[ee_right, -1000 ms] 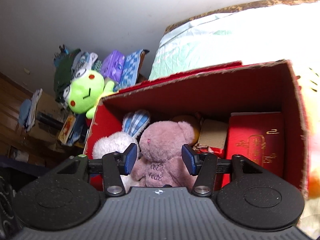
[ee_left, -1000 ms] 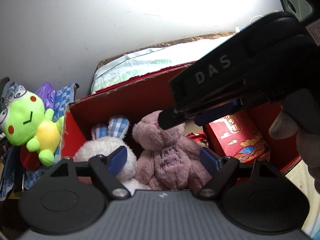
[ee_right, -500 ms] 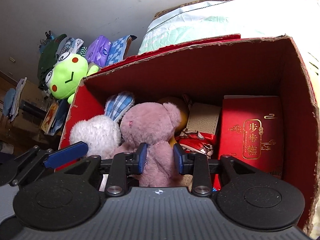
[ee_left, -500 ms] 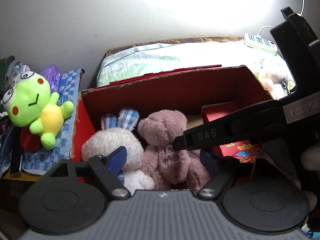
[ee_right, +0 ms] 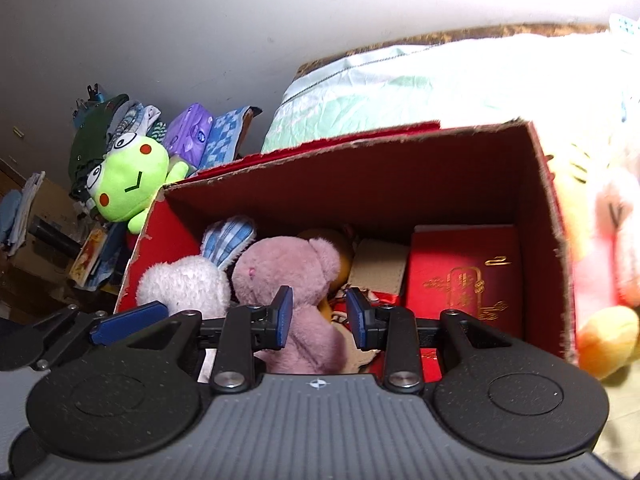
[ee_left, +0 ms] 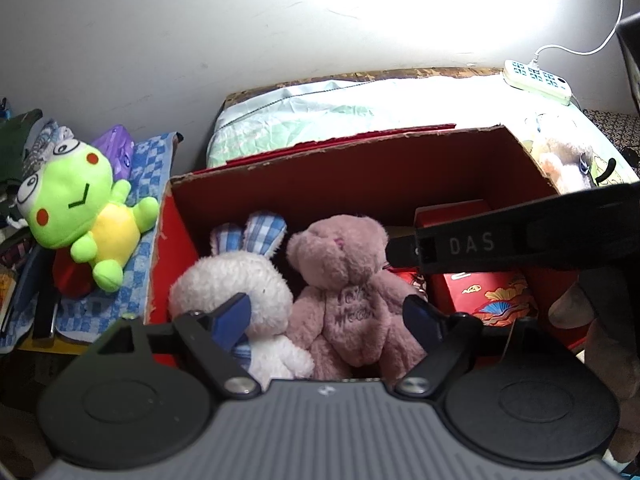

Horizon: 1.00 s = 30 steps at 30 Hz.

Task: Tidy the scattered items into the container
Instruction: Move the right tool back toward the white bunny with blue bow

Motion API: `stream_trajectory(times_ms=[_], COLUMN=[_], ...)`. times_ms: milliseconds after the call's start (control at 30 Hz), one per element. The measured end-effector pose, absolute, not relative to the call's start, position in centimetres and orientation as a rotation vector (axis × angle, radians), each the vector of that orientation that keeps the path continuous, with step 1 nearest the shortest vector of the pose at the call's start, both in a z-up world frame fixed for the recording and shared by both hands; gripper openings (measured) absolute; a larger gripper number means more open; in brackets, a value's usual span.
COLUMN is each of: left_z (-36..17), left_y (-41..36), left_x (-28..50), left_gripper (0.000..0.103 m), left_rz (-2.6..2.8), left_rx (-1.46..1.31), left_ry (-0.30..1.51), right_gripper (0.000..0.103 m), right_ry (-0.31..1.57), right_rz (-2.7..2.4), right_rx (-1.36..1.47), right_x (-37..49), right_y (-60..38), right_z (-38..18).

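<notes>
A red cardboard box (ee_left: 360, 168) (ee_right: 400, 184) holds a white rabbit with checked ears (ee_left: 232, 280) (ee_right: 184, 284), a pink bear (ee_left: 344, 272) (ee_right: 288, 268) and red gift boxes (ee_right: 460, 276). My left gripper (ee_left: 326, 316) hovers over the box's near side, its jaws opening. Rabbit and bear show between its pads, untouched. My right gripper (ee_right: 320, 316) reaches in from the right, shut on the pink bear's side below the head. One of its fingers (ee_left: 472, 244) ends at the bear's ear. A green frog plush (ee_left: 80, 208) (ee_right: 128, 176) lies outside, left of the box.
The frog rests on a blue checked cloth (ee_left: 148, 160) among piled clutter. Behind the box lie pale bedding (ee_left: 340, 112) and a power strip (ee_left: 536, 78). Pale and yellow plush toys (ee_right: 608, 240) lie right of the box. A white wall stands behind.
The right gripper's jaws closed in around the pink bear. In the left wrist view the right gripper sank from above the box to across its right side.
</notes>
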<state>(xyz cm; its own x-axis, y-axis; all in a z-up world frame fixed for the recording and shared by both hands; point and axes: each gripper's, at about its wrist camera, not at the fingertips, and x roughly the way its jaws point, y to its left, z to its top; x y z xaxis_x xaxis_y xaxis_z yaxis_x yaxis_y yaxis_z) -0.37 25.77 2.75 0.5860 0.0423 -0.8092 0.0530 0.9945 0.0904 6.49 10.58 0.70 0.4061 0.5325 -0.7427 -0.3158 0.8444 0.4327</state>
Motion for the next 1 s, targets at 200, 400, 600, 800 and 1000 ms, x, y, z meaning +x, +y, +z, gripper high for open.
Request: stream_trajectory(times_ms=[200, 400, 600, 800, 1000], left_z=[2.7, 2.8, 2.9, 3.0, 3.7], left_y=[26.1, 26.3, 25.9, 25.4, 24.1], left_x=[-0.4, -0.9, -1.4, -1.8, -2.2], left_gripper=[0.087, 0.09, 0.093, 0.093, 0.095], left_rz=[0.048, 0.095, 0.135, 0.175, 0.196], left_rx=[0.097, 0.094, 0.108, 0.111, 0.131], left_ry=[0.959, 0.964, 0.96, 0.959, 0.937], right_gripper=[0.034, 0.034, 0.034, 0.034, 0.034], right_ry=[0.993, 0.97, 0.955, 0.922, 0.892], right_rz=[0.506, 0.497, 0.5, 0.488, 0.511], right_rx=[0.218, 0.198, 0.184, 0.16, 0.155], right_x=[5.7, 4.5, 3.5, 2.5, 1.9], right_y=[9.9, 9.8, 9.7, 9.2, 8.4], right_z=[1.2, 1.7, 2.2, 2.8, 3.7])
